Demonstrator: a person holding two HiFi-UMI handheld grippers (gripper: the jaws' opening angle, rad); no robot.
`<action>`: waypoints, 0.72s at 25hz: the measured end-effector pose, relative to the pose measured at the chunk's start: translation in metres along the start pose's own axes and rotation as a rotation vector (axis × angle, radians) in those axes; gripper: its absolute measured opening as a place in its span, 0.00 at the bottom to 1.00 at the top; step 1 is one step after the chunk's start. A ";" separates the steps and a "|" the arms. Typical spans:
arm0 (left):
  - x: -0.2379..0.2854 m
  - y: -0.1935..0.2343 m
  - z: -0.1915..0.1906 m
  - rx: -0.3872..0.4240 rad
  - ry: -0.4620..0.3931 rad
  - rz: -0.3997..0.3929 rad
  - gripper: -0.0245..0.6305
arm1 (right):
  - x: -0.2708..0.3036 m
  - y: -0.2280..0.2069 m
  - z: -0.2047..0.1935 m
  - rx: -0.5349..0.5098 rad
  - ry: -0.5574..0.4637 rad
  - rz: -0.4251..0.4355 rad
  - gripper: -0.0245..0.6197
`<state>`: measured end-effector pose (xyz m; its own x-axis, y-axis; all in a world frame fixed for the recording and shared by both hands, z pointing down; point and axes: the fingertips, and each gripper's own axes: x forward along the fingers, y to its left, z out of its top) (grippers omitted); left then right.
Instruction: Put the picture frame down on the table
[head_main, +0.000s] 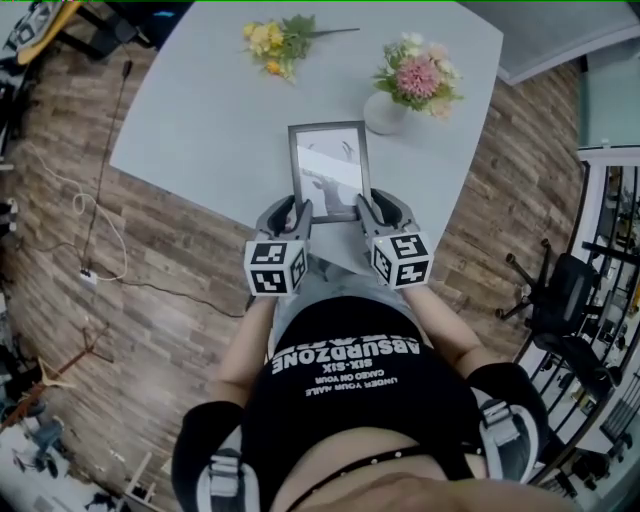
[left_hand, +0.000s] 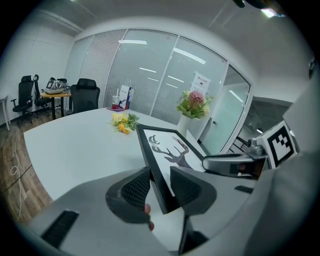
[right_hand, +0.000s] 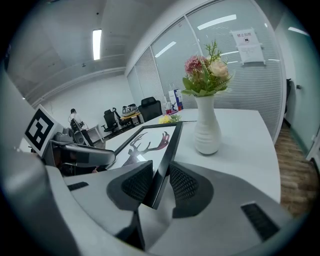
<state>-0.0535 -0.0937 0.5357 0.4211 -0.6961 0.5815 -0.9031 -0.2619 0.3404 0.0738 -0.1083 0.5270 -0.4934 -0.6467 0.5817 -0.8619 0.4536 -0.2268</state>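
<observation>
A black-rimmed picture frame (head_main: 328, 165) with a deer silhouette faces up, low over the grey table (head_main: 200, 110) near its front edge. My left gripper (head_main: 297, 212) is shut on the frame's near left corner. My right gripper (head_main: 365, 205) is shut on the near right corner. In the left gripper view the frame's edge (left_hand: 170, 155) sits between the left gripper's (left_hand: 159, 180) ribbed pads, and the right gripper (left_hand: 230, 162) shows beyond it. In the right gripper view the frame (right_hand: 150, 145) runs between the right gripper's (right_hand: 159, 182) pads. I cannot tell whether the far edge touches the table.
A white vase of pink flowers (head_main: 385, 112) stands just right of the frame's far end, close in the right gripper view as the vase (right_hand: 206, 131). A loose yellow flower bunch (head_main: 275, 42) lies at the table's far side. Office chairs (left_hand: 85, 97) stand beyond the table.
</observation>
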 end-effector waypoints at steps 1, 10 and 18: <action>0.001 0.001 0.000 -0.001 0.003 0.000 0.25 | 0.001 0.000 0.000 0.000 0.002 0.000 0.22; 0.013 0.004 -0.006 -0.011 0.043 -0.012 0.25 | 0.011 -0.008 -0.007 -0.001 0.031 -0.009 0.22; 0.021 0.007 -0.010 -0.022 0.067 -0.010 0.25 | 0.020 -0.013 -0.011 -0.005 0.056 -0.007 0.22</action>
<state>-0.0503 -0.1039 0.5580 0.4358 -0.6469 0.6258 -0.8969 -0.2537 0.3623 0.0760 -0.1202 0.5502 -0.4797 -0.6148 0.6260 -0.8647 0.4522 -0.2185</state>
